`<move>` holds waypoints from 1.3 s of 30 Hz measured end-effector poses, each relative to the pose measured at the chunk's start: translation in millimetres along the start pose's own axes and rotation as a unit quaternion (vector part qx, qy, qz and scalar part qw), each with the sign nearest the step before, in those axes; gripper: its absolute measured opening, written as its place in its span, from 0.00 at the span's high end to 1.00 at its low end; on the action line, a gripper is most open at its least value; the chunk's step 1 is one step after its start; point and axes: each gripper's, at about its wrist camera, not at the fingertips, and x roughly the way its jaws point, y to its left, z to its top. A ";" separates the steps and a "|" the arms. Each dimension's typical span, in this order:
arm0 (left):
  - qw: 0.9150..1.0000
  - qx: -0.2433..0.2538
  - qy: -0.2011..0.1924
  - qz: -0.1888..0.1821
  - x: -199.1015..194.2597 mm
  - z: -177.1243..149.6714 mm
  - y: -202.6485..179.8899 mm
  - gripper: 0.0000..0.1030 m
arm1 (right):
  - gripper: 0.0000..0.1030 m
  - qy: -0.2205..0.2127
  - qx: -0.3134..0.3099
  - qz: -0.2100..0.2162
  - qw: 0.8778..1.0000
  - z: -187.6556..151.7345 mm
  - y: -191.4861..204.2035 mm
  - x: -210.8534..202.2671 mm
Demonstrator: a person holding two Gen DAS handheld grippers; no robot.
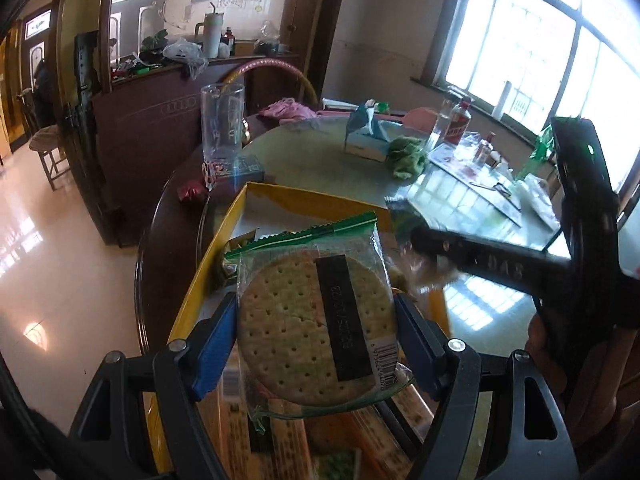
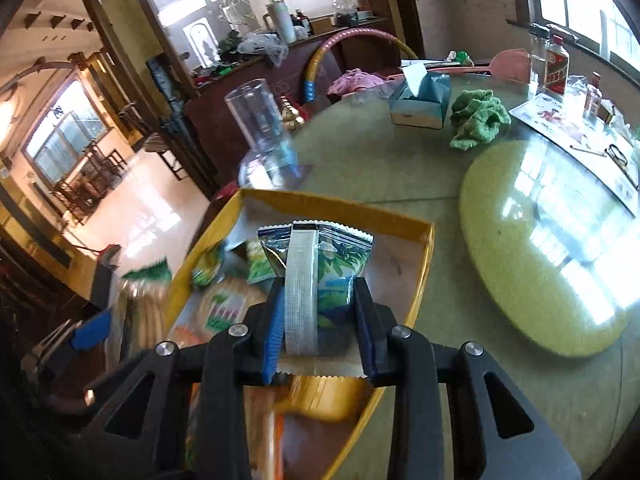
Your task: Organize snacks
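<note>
Yellow cardboard forms the walls of the snack box [image 2: 424, 264], which sits on the round glass-topped table [image 2: 400, 176] and already contains several packets. The left gripper [image 1: 316, 332] is clamped on a clear-wrapped round cracker pack [image 1: 316, 320], with the blue pads pressing its two side edges and the jaws spread wide to span it; the pack is carried above the near end of the box. The right gripper [image 2: 318, 316] is closed on a smaller blue-and-green snack sachet [image 2: 320, 276], gripped across its lower half and held over the middle of the box. Risk one: the cracker pack is held only by its thin edges, so a tilt or a quick swing may let it slip through the pads, and excess pressure may crack the biscuit. Risk two: the two grippers work close together over one box, as the left wrist view shows the right gripper's body crossing nearby, so a collision may knock either packet loose. Risk three: a tall glass jug [image 2: 260, 120] stands just beyond the far wall of the box and could be struck by an overshoot. Both grippers point steeply downward toward the box interior, left at the box's near left side, right further in.
</note>
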 end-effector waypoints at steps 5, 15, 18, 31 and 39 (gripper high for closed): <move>1.000 0.011 0.007 0.017 17.3 3.9 2.6 0.27 | 0.67 0.015 -0.001 -0.013 1.000 13.8 -5.0 31.1; 0.998 0.037 0.028 0.046 40.7 6.0 2.5 0.27 | 0.67 0.024 0.002 -0.030 0.999 16.1 -13.4 60.2; 0.998 0.037 0.037 0.045 44.2 6.6 -0.4 0.26 | 0.65 0.023 0.000 -0.028 0.999 17.5 -12.9 59.8; 0.996 -0.057 -0.071 -0.024 -23.1 -16.7 10.8 0.20 | 0.30 -0.040 -0.028 -0.048 0.998 -6.8 13.5 -6.2; 0.993 -0.036 -0.109 0.023 -78.3 -57.8 -11.4 0.20 | 0.22 -0.087 -0.006 -0.057 0.995 -65.6 24.5 -78.3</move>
